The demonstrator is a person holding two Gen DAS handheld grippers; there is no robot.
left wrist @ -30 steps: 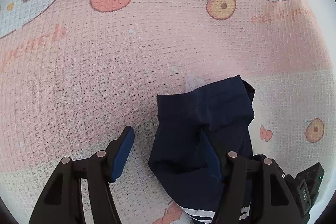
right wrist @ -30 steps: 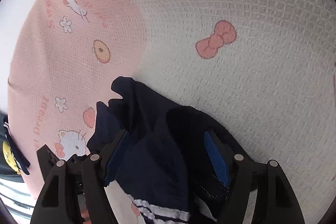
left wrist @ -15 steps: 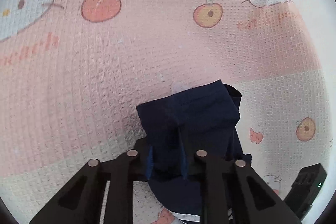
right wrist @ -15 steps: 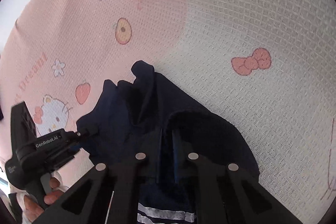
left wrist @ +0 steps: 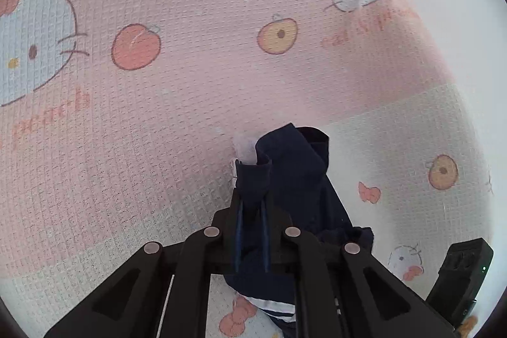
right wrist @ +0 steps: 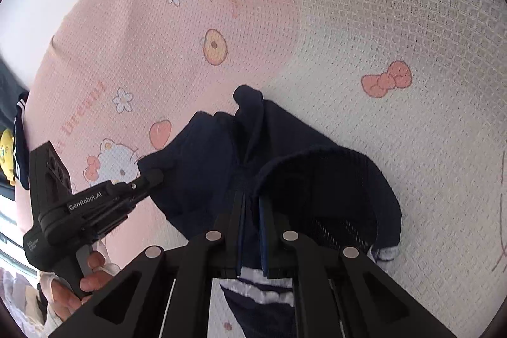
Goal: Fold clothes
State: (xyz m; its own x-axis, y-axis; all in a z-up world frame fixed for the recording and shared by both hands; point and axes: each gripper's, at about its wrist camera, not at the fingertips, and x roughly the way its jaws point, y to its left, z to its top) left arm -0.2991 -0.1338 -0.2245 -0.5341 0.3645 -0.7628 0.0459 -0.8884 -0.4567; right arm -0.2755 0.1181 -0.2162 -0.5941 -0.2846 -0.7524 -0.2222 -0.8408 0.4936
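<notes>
Both tools have gone from spread wide around the cloth to pinching it, and the dark garment is now bunched and drawn up off the blanket where it lay flatter a second ago. Left tool (left wrist: 252, 211) has just closed its jaws on a navy fold; right tool (right wrist: 252, 211) is clamped on another edge of the same navy garment (right wrist: 221, 154), near a white-striped band.

Garment sits on the pink-and-white cartoon blanket (left wrist: 158, 116), partly lifted, the rest trailing on the surface.

Risks, as I judge them:
- Each pinch looks to hold a thin bite of several layers; a layer could slip out on lifting.
- Grips seem close together on a crumpled piece, so the cloth may hang twisted rather than open flat.
- White label (left wrist: 244, 146) side may end up outward.

Hard to make out:
- What kind of garment it is; the shape is lost in folds.
- Its lower part is hidden behind the tool frames.
- A person's hand (right wrist: 85, 277) shows only partly at the edge.
</notes>
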